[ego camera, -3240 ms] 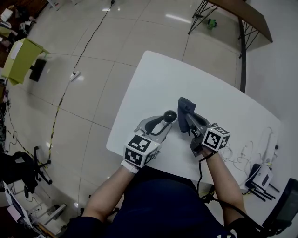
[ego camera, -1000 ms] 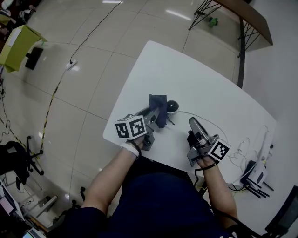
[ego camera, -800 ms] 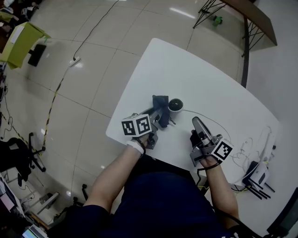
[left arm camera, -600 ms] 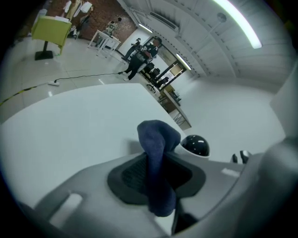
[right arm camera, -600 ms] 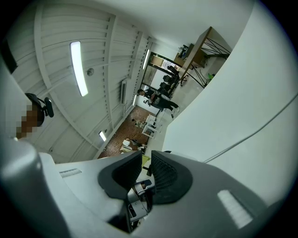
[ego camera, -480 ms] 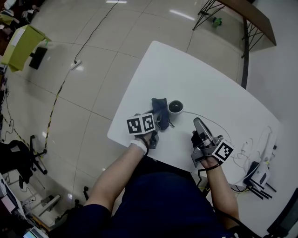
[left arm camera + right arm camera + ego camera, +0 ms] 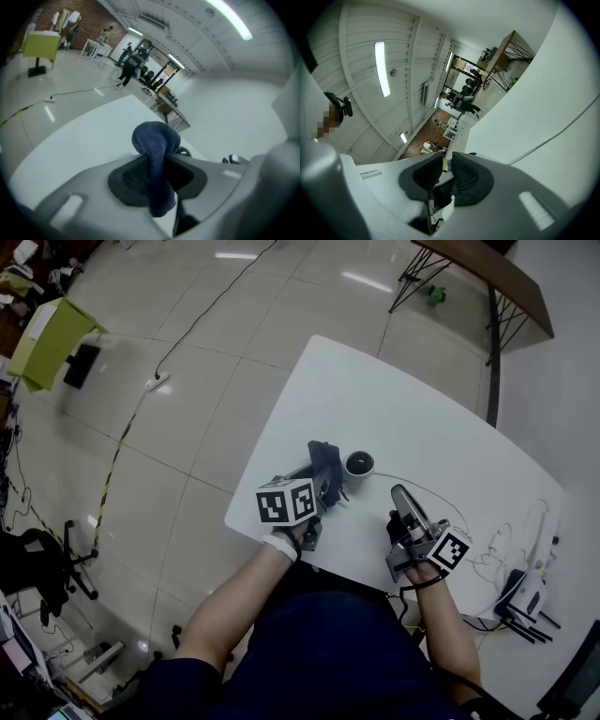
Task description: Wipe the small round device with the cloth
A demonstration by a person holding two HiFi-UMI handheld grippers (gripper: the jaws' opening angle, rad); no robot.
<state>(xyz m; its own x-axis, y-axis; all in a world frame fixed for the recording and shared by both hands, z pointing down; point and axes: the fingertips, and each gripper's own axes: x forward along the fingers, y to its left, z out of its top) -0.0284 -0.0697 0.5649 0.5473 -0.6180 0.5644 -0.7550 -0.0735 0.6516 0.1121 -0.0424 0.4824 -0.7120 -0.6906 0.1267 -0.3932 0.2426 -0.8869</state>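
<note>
The small round device (image 7: pixel 359 463), dark on top with a white rim, stands on the white table (image 7: pixel 412 418), and a thin white cable runs off to its right. My left gripper (image 7: pixel 321 484) is shut on a dark blue cloth (image 7: pixel 323 465), which hangs right beside the device's left side; whether they touch I cannot tell. In the left gripper view the cloth (image 7: pixel 154 140) bulges up out of that gripper (image 7: pixel 157 161) and hides most of the device (image 7: pixel 183 151). My right gripper (image 7: pixel 399 495) rests near the table's front, its pads a narrow gap apart and empty (image 7: pixel 443 171).
White cables (image 7: pixel 497 554) and a small white and black box with antennas (image 7: pixel 525 594) lie at the table's right end. The table's near edge (image 7: pixel 309 563) runs just under both hands. A dark table (image 7: pixel 487 273) stands far off on the tiled floor.
About three seconds ago the right gripper held the cloth and the left was at the device. Within the last second the left gripper has rolled, staying with the cloth beside the device. The right has kept still.
</note>
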